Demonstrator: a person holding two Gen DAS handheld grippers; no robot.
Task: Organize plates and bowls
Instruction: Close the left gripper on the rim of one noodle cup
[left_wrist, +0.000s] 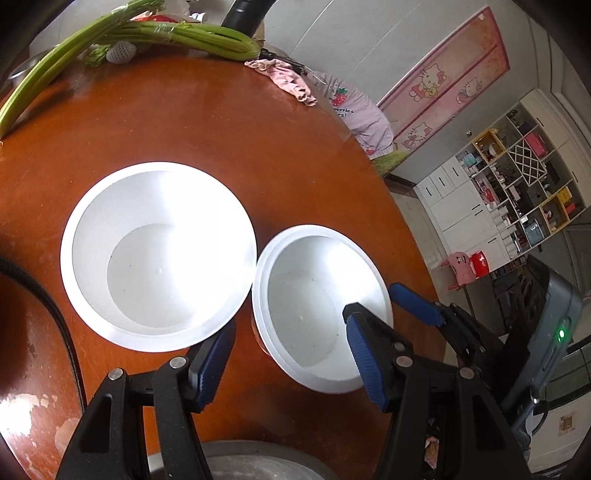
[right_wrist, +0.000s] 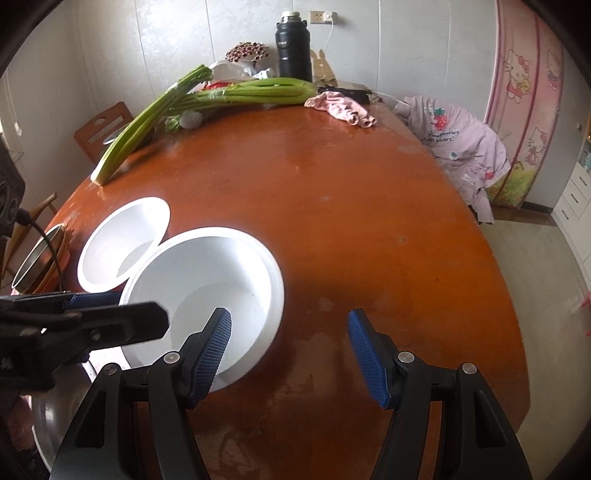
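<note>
Two round glossy white bowls (left_wrist: 159, 254) (left_wrist: 317, 306)

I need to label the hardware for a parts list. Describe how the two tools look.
Both the left tool and the right tool match: black angular plastic arms, silver round pivot bolts, and two fingers faced with ribbed blue pads. No markings or sleeves show.

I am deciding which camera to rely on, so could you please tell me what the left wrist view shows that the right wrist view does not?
Only the left wrist view shows the cubby shelving and a pink stool on the floor.

Only the right wrist view shows the whole black flask, a wall socket and a wooden chair.

Both show the two white bowls side by side on the brown table, the celery and the pink cloth.
</note>
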